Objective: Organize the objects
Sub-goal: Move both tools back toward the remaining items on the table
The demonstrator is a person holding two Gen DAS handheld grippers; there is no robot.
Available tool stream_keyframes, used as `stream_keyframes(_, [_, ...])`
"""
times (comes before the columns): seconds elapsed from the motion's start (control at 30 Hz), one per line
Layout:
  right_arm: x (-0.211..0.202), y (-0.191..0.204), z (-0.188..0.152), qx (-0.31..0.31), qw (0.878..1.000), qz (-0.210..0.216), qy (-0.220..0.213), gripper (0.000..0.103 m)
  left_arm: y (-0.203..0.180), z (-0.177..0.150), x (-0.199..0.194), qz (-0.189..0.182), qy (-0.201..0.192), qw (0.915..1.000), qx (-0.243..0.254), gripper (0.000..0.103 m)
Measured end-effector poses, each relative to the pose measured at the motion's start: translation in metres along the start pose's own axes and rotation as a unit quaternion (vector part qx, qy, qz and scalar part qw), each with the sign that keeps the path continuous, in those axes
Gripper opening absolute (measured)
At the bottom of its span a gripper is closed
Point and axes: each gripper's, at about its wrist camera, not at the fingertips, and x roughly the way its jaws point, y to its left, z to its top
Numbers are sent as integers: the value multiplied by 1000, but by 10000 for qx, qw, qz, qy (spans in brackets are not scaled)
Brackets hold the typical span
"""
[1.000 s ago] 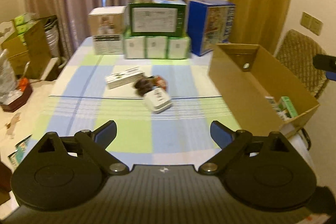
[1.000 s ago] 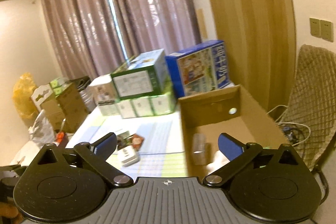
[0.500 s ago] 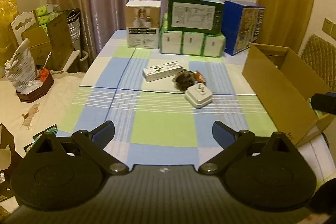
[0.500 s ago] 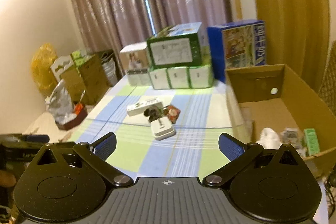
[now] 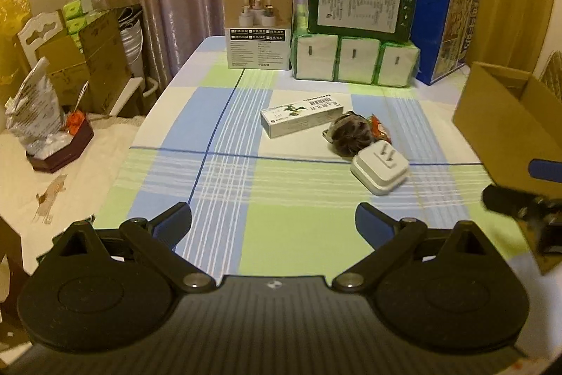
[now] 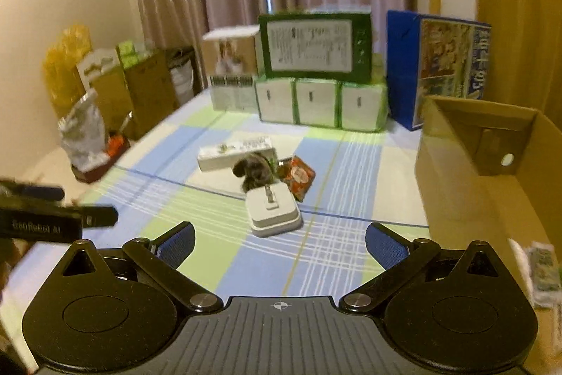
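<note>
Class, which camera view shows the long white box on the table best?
The left wrist view: the white box lies sharp and unblocked, its barcode label showing. In the right wrist view it is blurred, partly hidden behind the dark furry thing.

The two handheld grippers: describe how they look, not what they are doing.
Both match: the left gripper and right gripper have black linkage arms on round black discs with silver pivot screws, blue textured finger pads, and a ribbed dark body bearing a small white crosshair mark. In the right wrist view, the left gripper's side shows blurred white lettering.

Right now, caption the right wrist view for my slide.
Open hand-held gripper faces a white plug on the checked tablecloth, cardboard box alongside.
</note>
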Motion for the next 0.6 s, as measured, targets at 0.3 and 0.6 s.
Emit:
stream_keyframes(0.3, [60,-6,-9,-334,9993,117,116,100,-1,6,67,-154,20,9998,-106,97])
stream_keyframes(0.6, [101,-21,-8,-406,9984,252,300,93,7,-2,103,-240,165,9994,-210,98])
